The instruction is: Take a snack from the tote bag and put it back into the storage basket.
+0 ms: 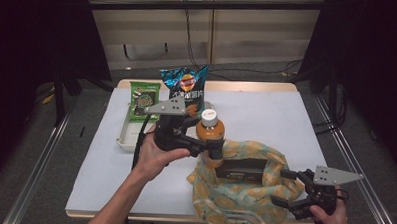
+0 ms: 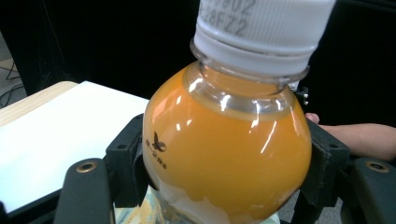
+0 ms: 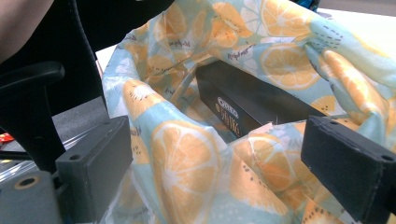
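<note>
An orange juice bottle [image 1: 209, 130] with a white cap stands upright in my left gripper [image 1: 212, 151], held above the left rim of a lemon-print cloth bag [image 1: 243, 193]. In the left gripper view both pads press the sides of the bottle [image 2: 229, 154], so the left gripper [image 2: 226, 179] is shut on it. A black box [image 1: 242, 169] lies inside the bag. My right gripper [image 1: 282, 187] is at the bag's right edge, open. In the right gripper view, loose fabric of the bag [image 3: 187, 163] lies between the wide jaws of the right gripper [image 3: 219, 161], with the black box [image 3: 247, 105] beyond.
A blue chips bag [image 1: 185, 84] stands at the back of the white table [image 1: 276, 119]. A green snack packet [image 1: 144, 100] leans in a white tray [image 1: 125, 137] at the left. The bag hangs over the table's front edge.
</note>
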Action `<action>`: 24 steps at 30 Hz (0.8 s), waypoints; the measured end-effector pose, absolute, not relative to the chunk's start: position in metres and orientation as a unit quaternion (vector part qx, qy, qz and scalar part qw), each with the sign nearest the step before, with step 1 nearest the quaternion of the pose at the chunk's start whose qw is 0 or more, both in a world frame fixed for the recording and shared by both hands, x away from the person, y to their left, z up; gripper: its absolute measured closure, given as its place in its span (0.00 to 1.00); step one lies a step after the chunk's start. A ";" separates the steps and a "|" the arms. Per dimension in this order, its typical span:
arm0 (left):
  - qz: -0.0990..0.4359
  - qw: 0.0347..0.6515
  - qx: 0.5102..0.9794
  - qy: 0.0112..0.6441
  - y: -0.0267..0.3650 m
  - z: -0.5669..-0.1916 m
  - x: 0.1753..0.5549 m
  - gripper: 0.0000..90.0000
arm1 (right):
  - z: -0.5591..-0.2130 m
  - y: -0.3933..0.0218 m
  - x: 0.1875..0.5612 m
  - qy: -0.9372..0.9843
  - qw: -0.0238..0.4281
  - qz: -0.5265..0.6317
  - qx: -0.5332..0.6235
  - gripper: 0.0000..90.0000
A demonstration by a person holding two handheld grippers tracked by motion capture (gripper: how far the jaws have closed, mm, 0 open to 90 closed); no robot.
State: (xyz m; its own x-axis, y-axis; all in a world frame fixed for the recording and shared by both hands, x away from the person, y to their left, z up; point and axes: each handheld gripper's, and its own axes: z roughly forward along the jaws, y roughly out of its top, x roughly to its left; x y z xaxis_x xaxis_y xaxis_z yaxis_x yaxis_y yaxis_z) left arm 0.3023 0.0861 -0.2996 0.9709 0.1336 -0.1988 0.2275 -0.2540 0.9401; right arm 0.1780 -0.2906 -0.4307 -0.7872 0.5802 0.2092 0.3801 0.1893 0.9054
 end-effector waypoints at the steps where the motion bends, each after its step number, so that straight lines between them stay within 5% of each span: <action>1: -0.039 0.600 0.791 0.114 0.086 -0.300 0.302 0.34 | -0.431 -0.291 0.178 0.766 0.090 0.554 0.313 0.10; 24: 0.019 0.597 0.780 0.184 0.131 -0.314 0.358 0.34 | -0.431 -0.291 0.178 0.766 0.092 0.551 0.317 0.10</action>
